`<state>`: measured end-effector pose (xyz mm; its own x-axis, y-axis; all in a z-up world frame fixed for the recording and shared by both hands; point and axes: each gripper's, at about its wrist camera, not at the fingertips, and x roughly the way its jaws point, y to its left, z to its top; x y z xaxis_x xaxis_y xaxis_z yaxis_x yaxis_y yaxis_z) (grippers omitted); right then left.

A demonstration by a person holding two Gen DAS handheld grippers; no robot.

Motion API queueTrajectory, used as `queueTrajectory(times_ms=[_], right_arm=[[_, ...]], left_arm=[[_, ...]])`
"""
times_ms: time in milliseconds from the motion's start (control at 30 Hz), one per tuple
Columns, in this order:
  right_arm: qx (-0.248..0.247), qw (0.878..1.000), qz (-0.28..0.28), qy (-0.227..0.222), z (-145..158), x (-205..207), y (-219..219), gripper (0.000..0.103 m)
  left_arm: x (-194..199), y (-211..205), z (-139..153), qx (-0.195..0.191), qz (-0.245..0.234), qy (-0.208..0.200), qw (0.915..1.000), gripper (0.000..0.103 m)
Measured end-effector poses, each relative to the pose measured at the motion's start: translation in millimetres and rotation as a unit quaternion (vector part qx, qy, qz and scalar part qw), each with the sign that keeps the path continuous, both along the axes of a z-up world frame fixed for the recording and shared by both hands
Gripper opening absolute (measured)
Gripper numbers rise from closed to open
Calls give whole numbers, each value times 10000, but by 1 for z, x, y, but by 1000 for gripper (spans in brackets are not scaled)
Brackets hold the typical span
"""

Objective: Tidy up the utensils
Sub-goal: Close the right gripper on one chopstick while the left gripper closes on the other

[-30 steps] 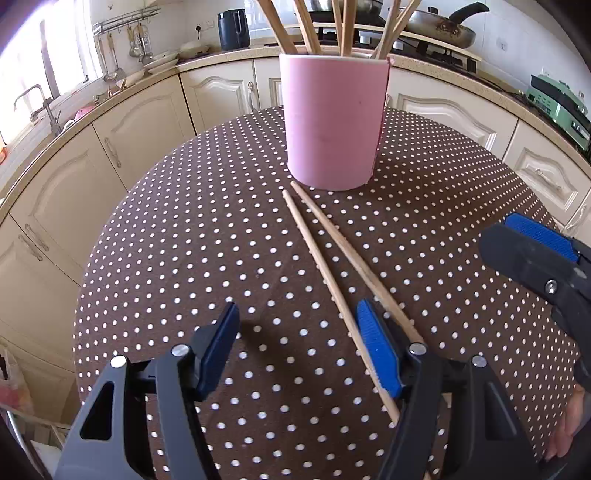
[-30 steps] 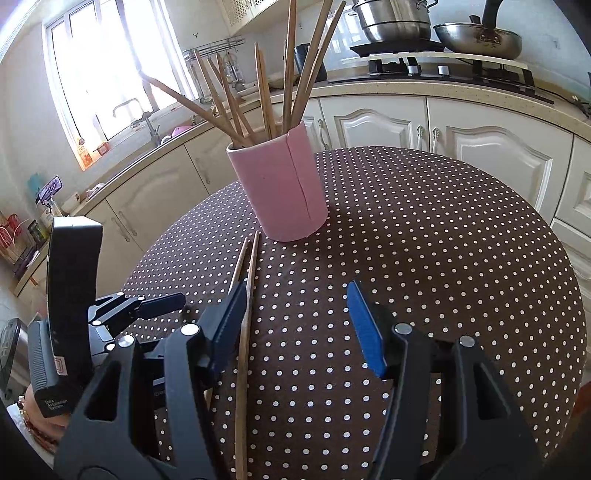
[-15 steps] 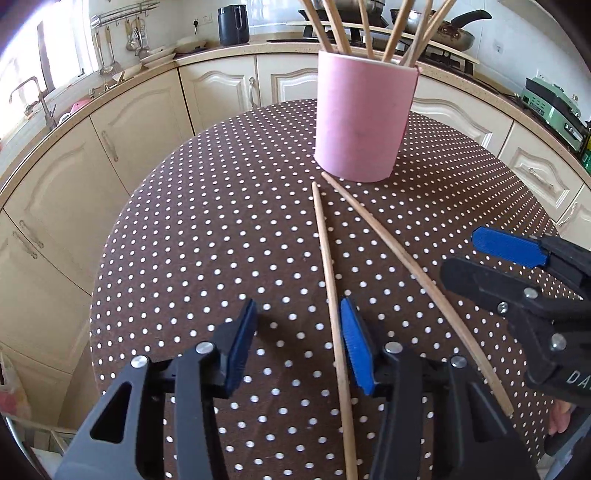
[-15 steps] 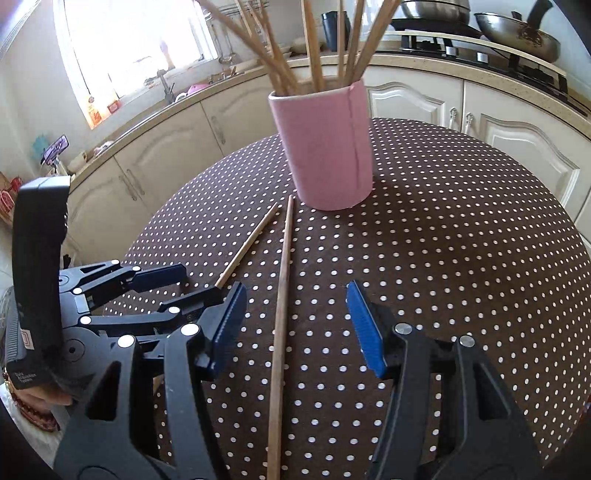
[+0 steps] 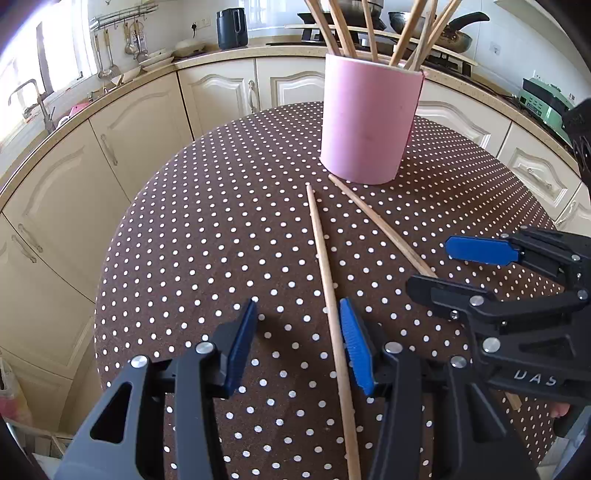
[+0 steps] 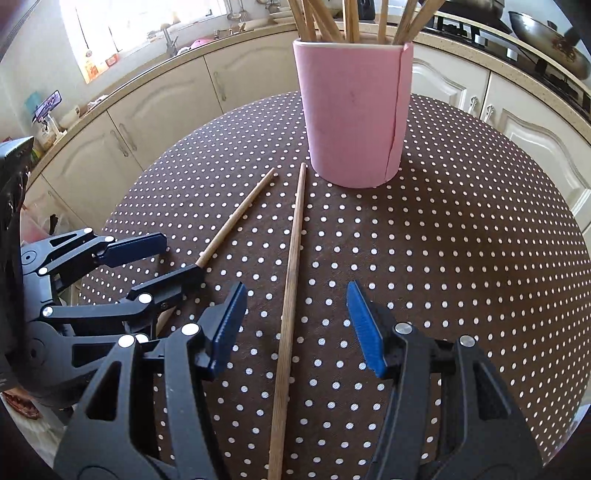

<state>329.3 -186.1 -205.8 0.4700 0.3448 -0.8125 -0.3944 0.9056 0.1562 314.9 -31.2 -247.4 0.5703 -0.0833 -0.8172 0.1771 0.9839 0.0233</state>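
Note:
Two wooden chopsticks lie on the brown dotted tablecloth [image 5: 192, 258] in front of a pink holder [image 5: 369, 122] that has several chopsticks standing in it. One chopstick [image 5: 320, 251] runs between the jaws of my left gripper [image 5: 299, 325], close against the right pad [image 5: 352, 347]; the jaws are open around it. The other chopstick [image 6: 293, 254] lies between the wide-open jaws of my right gripper [image 6: 295, 317], touching neither pad. In the right wrist view my left gripper [image 6: 166, 258] stands at the left over the first chopstick [image 6: 236, 218]. My right gripper [image 5: 447, 269] shows at the right in the left wrist view.
The round table's edge [image 5: 107, 295] drops off close to the left. Cream kitchen cabinets [image 5: 122, 155] curve around behind it. A counter with a black kettle [image 5: 231, 27], a hob and pans runs along the back. The pink holder [image 6: 354, 110] stands just beyond the chopstick tips.
My left jaws have narrowed and shifted sideways, so one chopstick now lies between them. My right gripper has swung over until the other chopstick sits between its jaws.

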Motion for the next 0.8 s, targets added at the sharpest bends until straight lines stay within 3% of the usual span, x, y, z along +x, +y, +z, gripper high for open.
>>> queueTrajectory(times_ms=[133,267,500,800], right_arm=[[-249,9997,74,36,0,9,10,51],[-650,9978,125,46,0,15,21,33],[-807,9962,227,235,2,27,22,15],[-382,9975,175,568,1,34,-6,12]], left_arm=[[2,1,1,-24,-21,4,10000,47],[6,1,2,-29,-36,27,10000,47],[15,5,4,-193,-7,144,9997,47],[28,10,6,-507,30,351,9981,47]])
